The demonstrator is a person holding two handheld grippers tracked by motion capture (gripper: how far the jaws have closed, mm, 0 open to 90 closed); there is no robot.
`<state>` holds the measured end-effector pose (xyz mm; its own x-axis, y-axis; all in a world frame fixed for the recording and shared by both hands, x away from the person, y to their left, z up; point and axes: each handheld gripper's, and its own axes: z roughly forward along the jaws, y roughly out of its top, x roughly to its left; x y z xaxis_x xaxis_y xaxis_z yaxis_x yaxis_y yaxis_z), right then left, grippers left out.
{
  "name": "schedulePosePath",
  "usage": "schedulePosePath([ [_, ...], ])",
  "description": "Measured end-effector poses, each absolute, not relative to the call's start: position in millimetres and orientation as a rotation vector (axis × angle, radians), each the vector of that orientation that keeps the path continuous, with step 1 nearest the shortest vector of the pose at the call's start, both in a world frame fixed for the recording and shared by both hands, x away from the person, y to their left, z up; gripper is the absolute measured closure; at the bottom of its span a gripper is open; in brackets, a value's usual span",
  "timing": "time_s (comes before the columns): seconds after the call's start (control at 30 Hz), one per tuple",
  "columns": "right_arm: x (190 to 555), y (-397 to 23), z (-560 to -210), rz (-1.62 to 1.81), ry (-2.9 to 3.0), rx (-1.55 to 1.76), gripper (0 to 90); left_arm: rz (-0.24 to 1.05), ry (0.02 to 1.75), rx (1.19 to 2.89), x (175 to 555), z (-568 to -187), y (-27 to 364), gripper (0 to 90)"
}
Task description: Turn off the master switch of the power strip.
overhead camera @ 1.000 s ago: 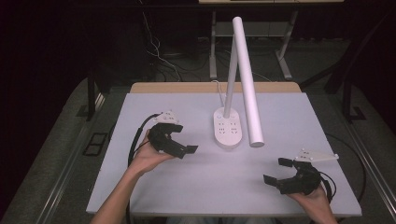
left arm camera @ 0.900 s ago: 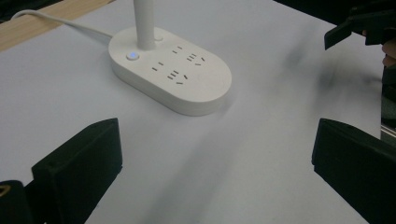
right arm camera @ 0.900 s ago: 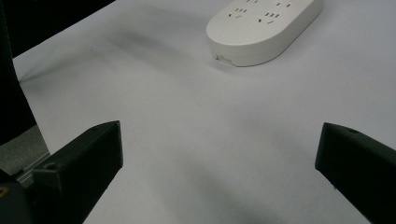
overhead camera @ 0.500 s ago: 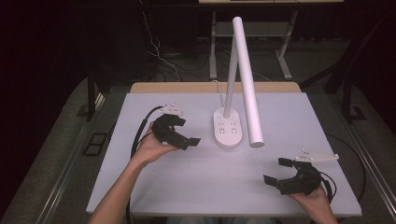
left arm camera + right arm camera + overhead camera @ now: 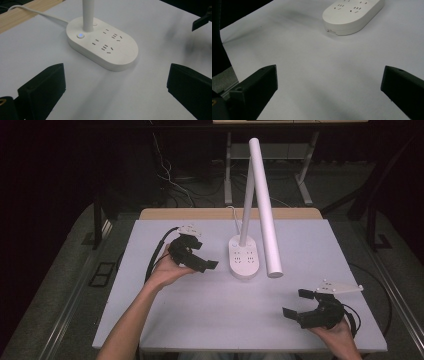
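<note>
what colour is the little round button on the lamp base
White with a blue glow, the button shows best in the left gripper view.

My jaws are matt black plastic, faintly grainy at the edges. The counter [image 5: 310,245] under me is a smooth, matt, pale sheet, with a bare wood strip [image 5: 200,213] along its far edge. The lamp [image 5: 262,205] and its base [image 5: 105,46] look like smooth white plastic with a soft satin sheen.
</note>
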<state>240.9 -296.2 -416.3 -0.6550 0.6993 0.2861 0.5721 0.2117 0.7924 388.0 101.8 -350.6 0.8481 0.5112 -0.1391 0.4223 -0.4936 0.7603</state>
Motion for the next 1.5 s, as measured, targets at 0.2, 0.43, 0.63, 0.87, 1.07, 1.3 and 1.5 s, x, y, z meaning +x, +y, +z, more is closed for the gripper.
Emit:
schedulePosePath([
  [0.2,241.0,-296.0,-416.6,1.433,2.338,1.234,0.1,0.129,0.689,2.174,396.8,-354.6,99.8,1.2],
  [0.43,241.1,-296.1,-416.6,1.431,2.339,1.234,0.1,0.139,0.712,2.167,407.4,-353.6,95.6,1.8],
  [0.63,241.2,-296.4,-416.5,1.431,2.337,1.235,0.1,0.143,0.718,2.179,416.4,-350.6,93.2,3.8],
  [0.87,241.4,-296.3,-416.5,1.433,2.338,1.229,0.1,0.145,0.727,2.185,425.9,-347.9,87.3,6.7],
  [1.07,241.4,-296.6,-416.5,1.435,2.338,1.232,0.1,0.15,0.719,2.182,434.8,-340.9,82.0,8.7],
  [1.3,241.2,-296.3,-416.3,1.434,2.343,1.229,0.1,0.155,0.701,2.194,444.9,-335.8,71.0,9.4],
  [1.5,241.3,-296.7,-416.3,1.435,2.343,1.228,0.1,0.156,0.715,2.193,456.5,-337.0,63.5,10.2],
])
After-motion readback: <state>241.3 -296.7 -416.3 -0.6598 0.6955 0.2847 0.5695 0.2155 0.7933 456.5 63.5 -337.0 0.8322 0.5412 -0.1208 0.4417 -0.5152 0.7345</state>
